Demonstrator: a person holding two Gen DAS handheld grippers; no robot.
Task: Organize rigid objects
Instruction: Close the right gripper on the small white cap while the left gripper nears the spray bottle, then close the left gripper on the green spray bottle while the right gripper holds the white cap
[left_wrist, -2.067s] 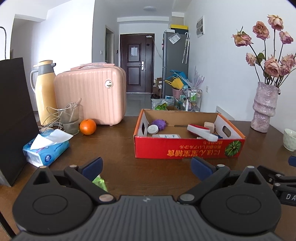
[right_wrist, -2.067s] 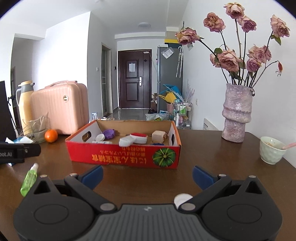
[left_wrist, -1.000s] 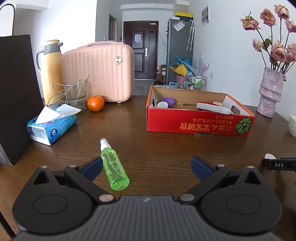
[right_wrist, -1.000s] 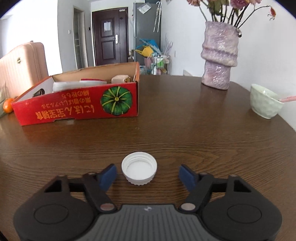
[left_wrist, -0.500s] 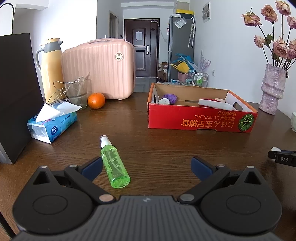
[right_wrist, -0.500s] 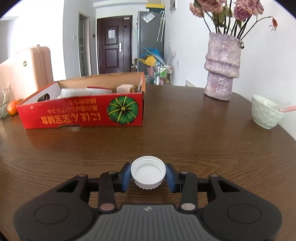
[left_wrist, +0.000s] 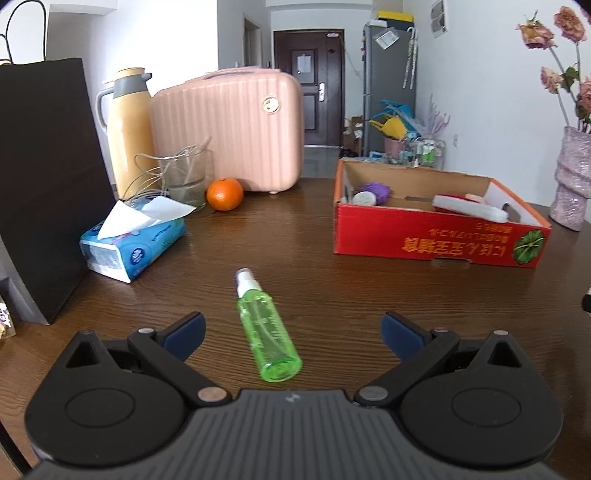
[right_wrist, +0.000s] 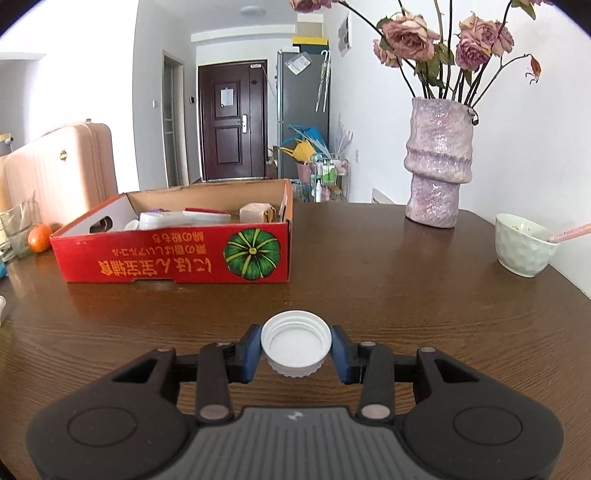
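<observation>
A white bottle cap (right_wrist: 295, 343) is clamped between the pads of the right gripper (right_wrist: 295, 349), just above the table (right_wrist: 406, 295); a carry to the red box (right_wrist: 173, 264) ahead seems called for. The left gripper (left_wrist: 291, 328) is held wide open around a green spray bottle (left_wrist: 267, 328), ungripped. A vase (right_wrist: 437, 166) and bowl (right_wrist: 524, 243) stand clear, right.

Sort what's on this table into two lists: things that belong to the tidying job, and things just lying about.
Belongs to the job:
- white cap, clamped in the right gripper
- green spray bottle, lying between the open left gripper fingers
- red cardboard box, already holding small items

Just lying about:
- tissue pack
- orange
- pink case
- vase
- bowl
</observation>
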